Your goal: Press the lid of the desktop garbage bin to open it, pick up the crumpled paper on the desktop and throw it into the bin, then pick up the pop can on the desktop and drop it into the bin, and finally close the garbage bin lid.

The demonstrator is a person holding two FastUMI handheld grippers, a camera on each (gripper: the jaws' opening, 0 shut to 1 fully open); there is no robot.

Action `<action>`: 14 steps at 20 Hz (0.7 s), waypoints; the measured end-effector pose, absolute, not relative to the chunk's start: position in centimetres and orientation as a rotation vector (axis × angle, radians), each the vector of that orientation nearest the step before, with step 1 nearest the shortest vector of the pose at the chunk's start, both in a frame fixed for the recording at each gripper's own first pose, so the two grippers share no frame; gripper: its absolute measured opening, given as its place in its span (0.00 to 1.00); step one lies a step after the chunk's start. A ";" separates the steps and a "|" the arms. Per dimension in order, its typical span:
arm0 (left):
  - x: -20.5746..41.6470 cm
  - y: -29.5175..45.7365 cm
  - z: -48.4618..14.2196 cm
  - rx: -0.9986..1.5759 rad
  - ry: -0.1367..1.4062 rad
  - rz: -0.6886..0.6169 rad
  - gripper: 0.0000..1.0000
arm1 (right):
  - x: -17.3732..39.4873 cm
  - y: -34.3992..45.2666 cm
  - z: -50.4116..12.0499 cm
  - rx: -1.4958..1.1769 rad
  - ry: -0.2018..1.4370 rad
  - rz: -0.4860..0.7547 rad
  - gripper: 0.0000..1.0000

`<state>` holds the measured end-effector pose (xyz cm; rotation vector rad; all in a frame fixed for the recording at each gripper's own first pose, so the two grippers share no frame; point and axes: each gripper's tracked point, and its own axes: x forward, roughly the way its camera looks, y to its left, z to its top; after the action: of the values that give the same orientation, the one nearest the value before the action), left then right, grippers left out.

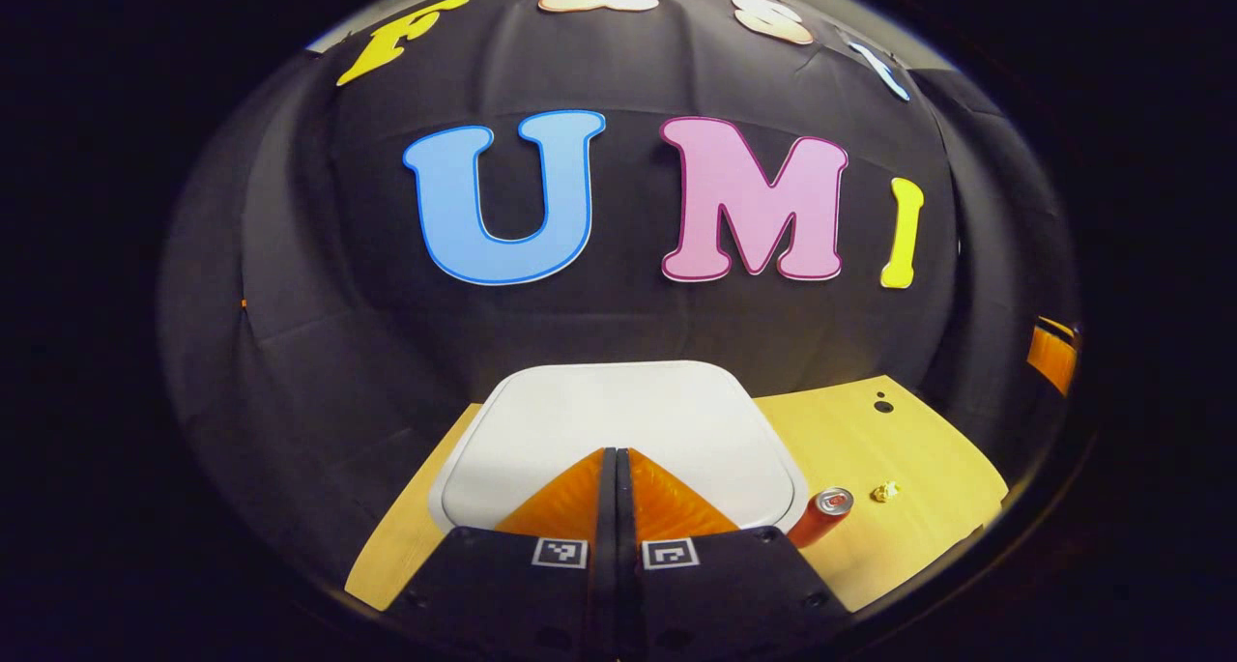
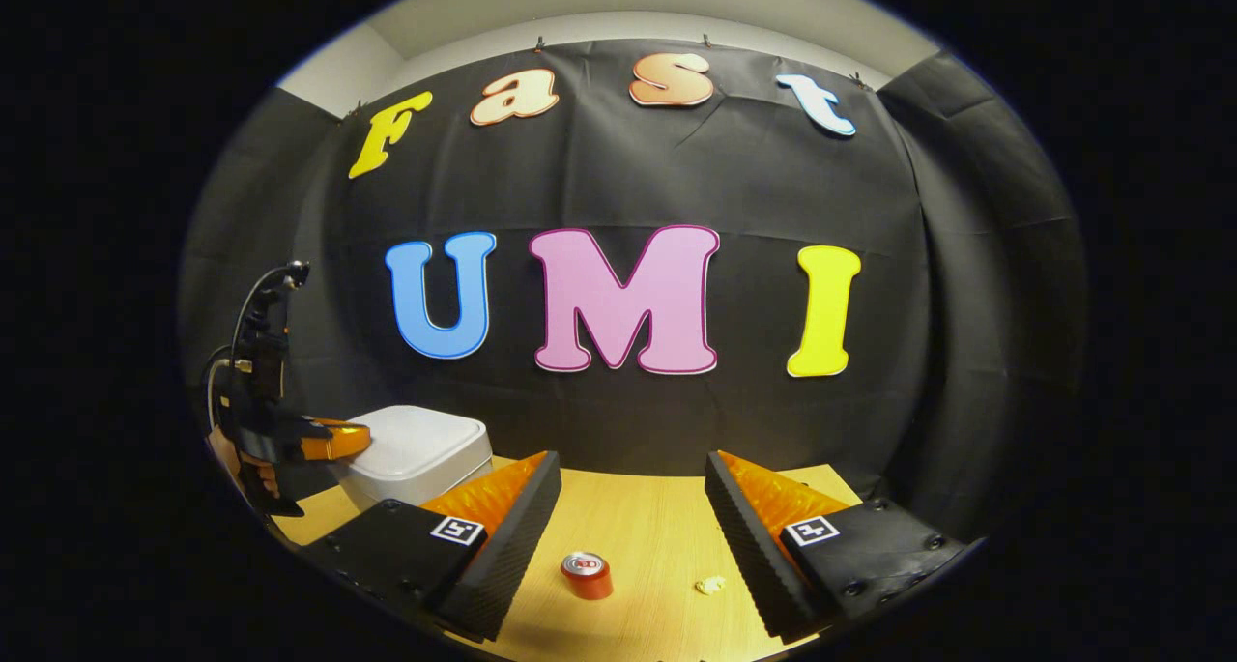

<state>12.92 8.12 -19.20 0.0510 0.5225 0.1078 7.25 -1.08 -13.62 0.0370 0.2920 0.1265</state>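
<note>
Paper [image 2: 711, 584], a small crumpled ball at lower centre beside the upright pop can [image 2: 588, 576], looks light and crushable, best pinched across its middle by the wide-open right gripper [image 2: 633, 507], while the left gripper [image 1: 615, 454], fingers closed together, sits over the bin lid [image 1: 618, 406].

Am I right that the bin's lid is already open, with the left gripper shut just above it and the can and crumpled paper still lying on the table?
Not quite: the bin's white lid is closed and flat, as the left gripper view shows. The rest holds: the left gripper is shut just above it, and the can and crumpled paper lie on the table.
</note>
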 end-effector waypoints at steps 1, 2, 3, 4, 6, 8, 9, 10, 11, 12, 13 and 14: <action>13.2 8.1 -18.7 0.041 0.503 0.110 0.07 | 7.0 -0.7 -13.8 0.037 0.301 0.130 0.96; 13.3 8.0 -18.3 0.039 0.491 0.116 0.06 | 6.6 -0.3 -13.7 0.040 0.305 0.137 0.97; 13.4 8.0 -18.1 0.032 0.486 0.122 0.06 | 6.3 -0.1 -13.6 0.038 0.308 0.140 0.96; 13.3 7.8 -17.6 0.024 0.479 0.128 0.06 | 6.1 0.0 -13.4 0.030 0.307 0.138 0.96; 13.5 7.8 -15.6 0.014 0.433 0.149 0.06 | 5.8 -0.5 -12.7 0.012 0.290 0.118 0.96; 13.8 7.5 -12.2 0.037 0.347 0.151 0.06 | 5.4 -0.8 -12.4 0.005 0.289 0.100 0.96; 13.9 7.0 -10.4 0.049 0.309 0.142 0.06 | 5.1 -0.9 -12.2 0.006 0.288 0.091 0.96; 13.9 6.5 -8.7 0.050 0.272 0.131 0.06 | 4.9 -1.1 -11.8 0.005 0.282 0.081 0.96; 13.7 6.0 -7.4 0.039 0.250 0.123 0.06 | 4.8 -1.3 -11.5 0.002 0.278 0.074 0.96; 13.4 5.5 -6.4 0.020 0.234 0.117 0.06 | 4.8 -1.5 -11.3 -0.003 0.274 0.066 0.96; 13.1 4.8 -5.5 -0.006 0.228 0.108 0.06 | 4.7 -1.6 -11.1 -0.012 0.272 0.057 0.96; 12.4 3.8 -4.8 -0.031 0.224 0.092 0.06 | 4.5 -1.8 -11.3 -0.017 0.273 0.051 0.96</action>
<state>12.42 3.81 -4.81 -0.0310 0.2238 0.0916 4.51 -1.75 -11.25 -0.0173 0.2733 0.0515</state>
